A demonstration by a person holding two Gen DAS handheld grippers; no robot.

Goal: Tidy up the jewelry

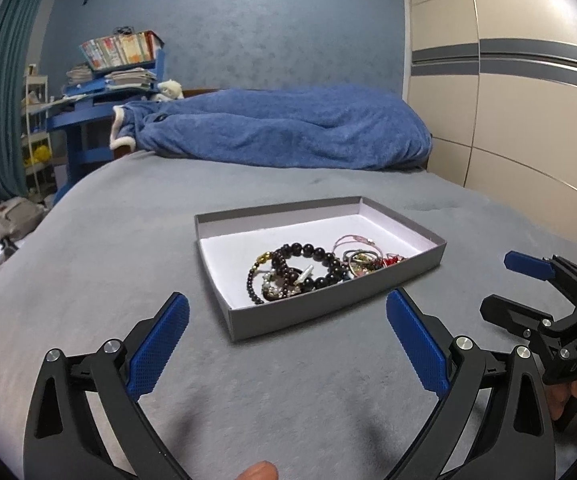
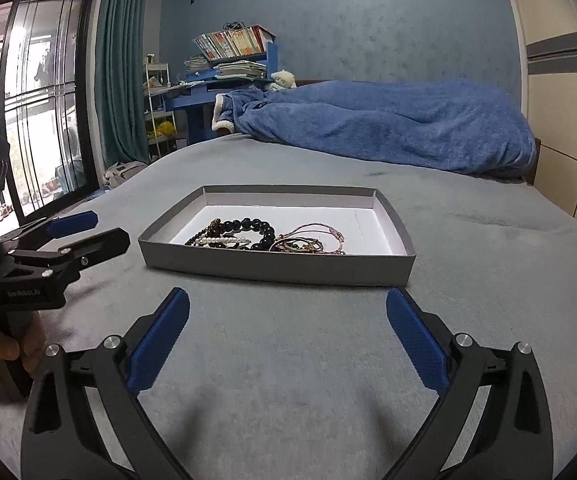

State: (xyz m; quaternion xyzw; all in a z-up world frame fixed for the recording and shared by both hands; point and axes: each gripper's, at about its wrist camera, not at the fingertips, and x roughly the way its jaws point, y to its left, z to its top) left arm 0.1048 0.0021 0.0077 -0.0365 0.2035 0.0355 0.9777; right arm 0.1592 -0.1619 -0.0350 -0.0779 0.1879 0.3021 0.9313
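Grey cardboard tray (image 1: 328,320) holds tangled beaded bracelets (image 1: 304,268); both tongs (image 1: 288,344) (image 2: 288,340) gape, released.

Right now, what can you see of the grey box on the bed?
The grey box is a shallow, lidless rectangular tray, seemingly cardboard, grey outside and white inside. It lies flat on the grey bedspread. A tangle of bracelets lies on its floor: dark beads, pearls, thin pink cords. Neither gripper touches it.

Matt grey cardboard box (image 2: 276,270) with white paper lining, glossy black beads (image 1: 320,258), fuzzy grey bedspread (image 2: 288,360), textured blue rubbery pads (image 2: 160,340), plush blue blanket (image 2: 388,128).
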